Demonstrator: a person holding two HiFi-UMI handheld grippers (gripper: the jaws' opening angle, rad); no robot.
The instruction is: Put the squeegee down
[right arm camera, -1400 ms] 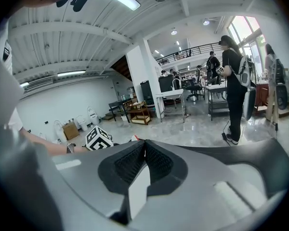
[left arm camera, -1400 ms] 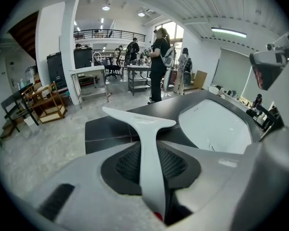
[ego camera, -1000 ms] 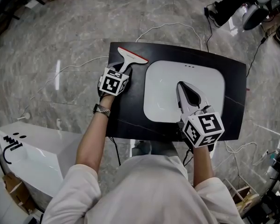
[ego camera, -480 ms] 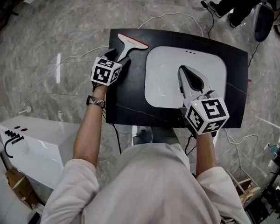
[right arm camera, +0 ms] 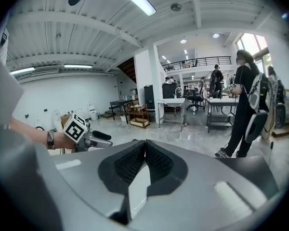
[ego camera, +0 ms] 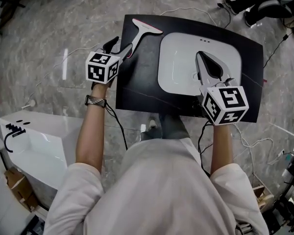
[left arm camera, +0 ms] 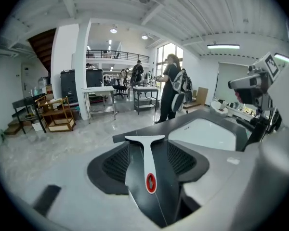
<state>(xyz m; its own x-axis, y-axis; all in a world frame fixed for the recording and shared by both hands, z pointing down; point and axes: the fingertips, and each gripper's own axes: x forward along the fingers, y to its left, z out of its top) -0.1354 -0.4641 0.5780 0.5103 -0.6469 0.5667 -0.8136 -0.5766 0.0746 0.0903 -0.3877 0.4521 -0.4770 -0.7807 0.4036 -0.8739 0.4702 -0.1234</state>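
Observation:
The squeegee (ego camera: pixel 143 31), white with a red-edged blade, lies flat at the back left corner of the black countertop (ego camera: pixel 142 87). My left gripper (ego camera: pixel 118 47) hovers just short of its handle end, lifted off the counter. In the left gripper view the squeegee (left arm camera: pixel 145 160) shows between the wide jaws, which are closing a little, and the pads (left arm camera: pixel 116 163) do not touch it. My right gripper (ego camera: pixel 202 56) is shut on nothing above the white basin (ego camera: pixel 181 67); its pads meet in the right gripper view (right arm camera: pixel 144 144).
The counter stands on a grey marble floor with white cables (ego camera: pixel 78 53) trailing around it. A white tub-like unit (ego camera: pixel 24 141) sits at the lower left. A person (left arm camera: pixel 171 88) stands beyond the counter, and shelves and tables (left arm camera: pixel 98 97) line the far hall.
My left gripper has opened, let go of the squeegee handle and lifted back and up. The squeegee stays on the counter. My right gripper has risen slightly over the basin.

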